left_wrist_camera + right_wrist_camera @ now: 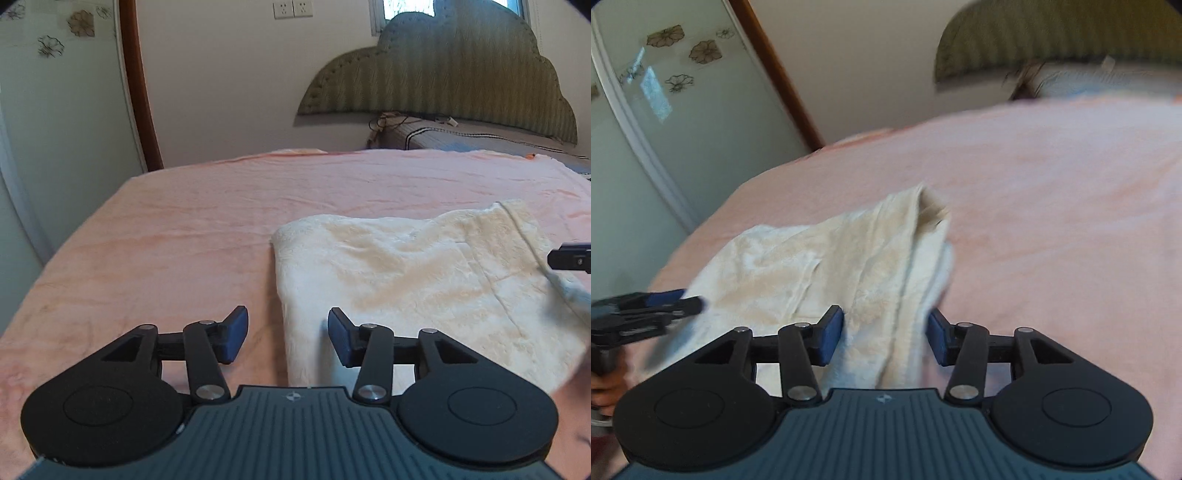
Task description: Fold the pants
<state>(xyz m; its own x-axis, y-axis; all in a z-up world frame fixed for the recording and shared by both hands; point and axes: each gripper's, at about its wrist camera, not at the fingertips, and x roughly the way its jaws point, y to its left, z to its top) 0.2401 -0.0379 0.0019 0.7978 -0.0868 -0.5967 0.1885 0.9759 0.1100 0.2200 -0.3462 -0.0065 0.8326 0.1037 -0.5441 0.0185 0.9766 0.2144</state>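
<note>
Cream fleece pants (pixel 406 273) lie folded on a pink bed (pixel 184 229). My left gripper (pixel 288 338) is open, its jaws either side of the pants' near left edge, holding nothing. My right gripper (pixel 886 336) is open over the pants (pixel 827 266), with the right-hand folded edge between its jaws but not clamped. The right gripper's tip shows at the right edge of the left wrist view (pixel 569 258). The left gripper shows blurred at the left of the right wrist view (pixel 646 310).
The bed's pink cover (pixel 1052 206) spreads wide around the pants. A green padded headboard (pixel 443 74) and grey mattress end (pixel 461 136) stand at the far side. A glass door with flower prints (pixel 665 92) and brown frame (pixel 136 85) are on the left.
</note>
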